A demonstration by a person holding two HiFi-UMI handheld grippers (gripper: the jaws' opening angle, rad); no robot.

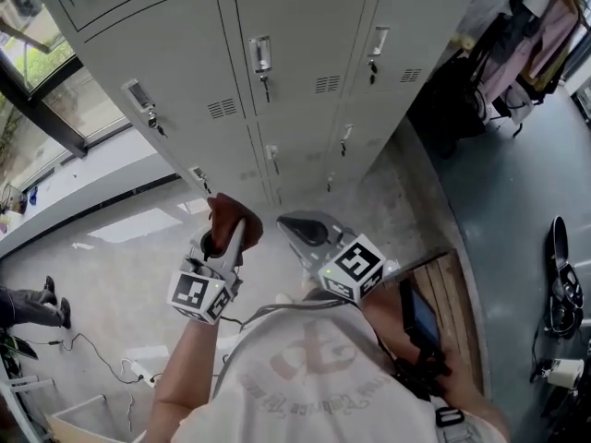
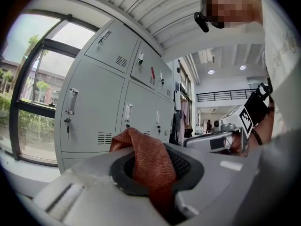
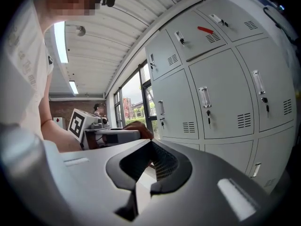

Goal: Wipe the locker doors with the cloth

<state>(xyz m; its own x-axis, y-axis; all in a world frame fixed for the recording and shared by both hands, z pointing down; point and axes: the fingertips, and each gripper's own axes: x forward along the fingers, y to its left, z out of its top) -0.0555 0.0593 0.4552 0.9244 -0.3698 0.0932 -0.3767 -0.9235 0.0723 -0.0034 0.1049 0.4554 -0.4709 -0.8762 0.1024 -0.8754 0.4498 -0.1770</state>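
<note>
the soft, light rust-red cloth [image 2: 149, 166], pinched at a fold by the clenched left gripper [image 1: 224, 240] near the grey locker doors [image 1: 305, 35], should stay bunched to avoid slipping, while the right gripper [image 1: 300, 232] is closed on nothing.

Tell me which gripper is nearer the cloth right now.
Left. The left gripper is shut on the cloth; the right gripper is beside it to the right, apart from it, holding nothing.
</note>
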